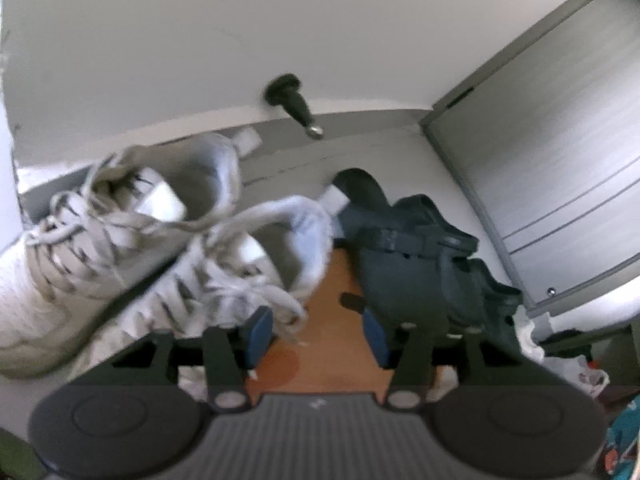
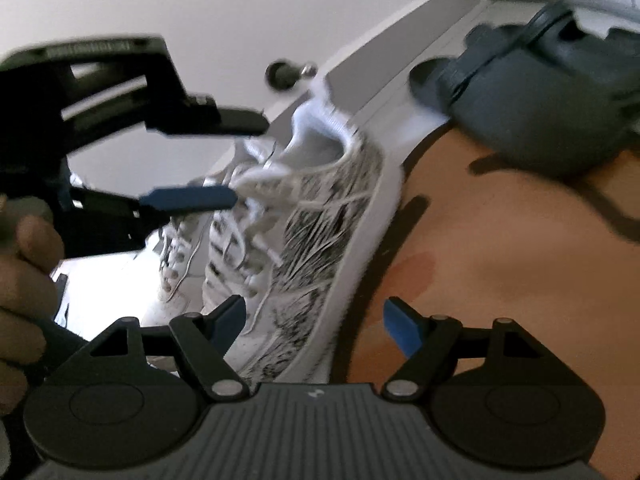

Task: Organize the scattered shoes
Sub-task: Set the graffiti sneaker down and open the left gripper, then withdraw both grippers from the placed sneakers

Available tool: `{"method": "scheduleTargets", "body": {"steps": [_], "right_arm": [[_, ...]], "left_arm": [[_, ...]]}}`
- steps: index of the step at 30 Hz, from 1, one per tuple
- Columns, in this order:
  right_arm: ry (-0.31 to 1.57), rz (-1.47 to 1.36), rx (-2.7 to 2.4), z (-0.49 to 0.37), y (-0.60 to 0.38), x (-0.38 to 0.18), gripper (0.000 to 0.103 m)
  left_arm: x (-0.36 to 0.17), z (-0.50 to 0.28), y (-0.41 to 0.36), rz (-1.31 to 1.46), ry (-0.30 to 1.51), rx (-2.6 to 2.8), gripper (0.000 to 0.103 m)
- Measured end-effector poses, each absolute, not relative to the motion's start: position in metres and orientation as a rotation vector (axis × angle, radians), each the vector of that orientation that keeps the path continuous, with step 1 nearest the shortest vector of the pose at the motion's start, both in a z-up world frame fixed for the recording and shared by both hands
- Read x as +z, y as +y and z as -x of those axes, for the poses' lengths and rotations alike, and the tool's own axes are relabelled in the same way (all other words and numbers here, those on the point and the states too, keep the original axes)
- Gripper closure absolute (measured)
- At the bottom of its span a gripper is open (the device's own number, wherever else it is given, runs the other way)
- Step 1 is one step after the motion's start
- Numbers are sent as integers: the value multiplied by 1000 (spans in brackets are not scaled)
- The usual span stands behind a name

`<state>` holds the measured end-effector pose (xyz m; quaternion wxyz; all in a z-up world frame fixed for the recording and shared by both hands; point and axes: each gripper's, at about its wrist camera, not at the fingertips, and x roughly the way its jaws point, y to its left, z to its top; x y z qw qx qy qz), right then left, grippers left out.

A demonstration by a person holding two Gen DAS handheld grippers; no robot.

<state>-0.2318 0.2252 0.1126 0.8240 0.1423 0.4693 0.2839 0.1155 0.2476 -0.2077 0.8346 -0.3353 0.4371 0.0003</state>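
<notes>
Left gripper (image 1: 317,330) jaws released, empty, over orange floor (image 1: 320,280) between 2 white sneakers (image 1: 224,256) and dark sandals (image 1: 420,264). Right gripper (image 2: 314,326) jaws released, empty.

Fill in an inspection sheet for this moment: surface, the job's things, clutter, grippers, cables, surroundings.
Surface: orange-brown mat on a pale floor, with a darker stain.
Job's things: two white lace-up sneakers side by side at the left; dark clogs at the right, piled against each other.
Clutter: bags and cloth at the right edge, too blurred to identify.
Grippers: left gripper open over the mat, nothing between its fingers; right gripper open, empty, beside a patterned sneaker.
Cables: nothing seen.
Surroundings: white wall with a black doorstop, grey cabinet at right.
</notes>
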Motion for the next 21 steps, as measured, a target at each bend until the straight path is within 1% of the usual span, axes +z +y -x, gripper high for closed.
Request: {"method": "scheduleTargets", "body": {"steps": [3,10,12,16,20,21], "right_arm": [[989,-289,575,233,211,126,22],[945,-84,512,248,171,201,22],[930,-20,500,256,159,223,22],[909,89,465,268,136,263,22],[927,75,416,272,111,297,23],[934,79,400,272,101,309,23]], "left_arm": [[-204,-117,237,728,927,-36,48],[-188,-125,202,776,929,-132,47],[-179,-127,191,767,925,-171,39],[-159,-127,168,719,917,-263,36],[-141,-125,152,659,917,-350,32],[-137,-124,149,642,916,-370,28]]}}
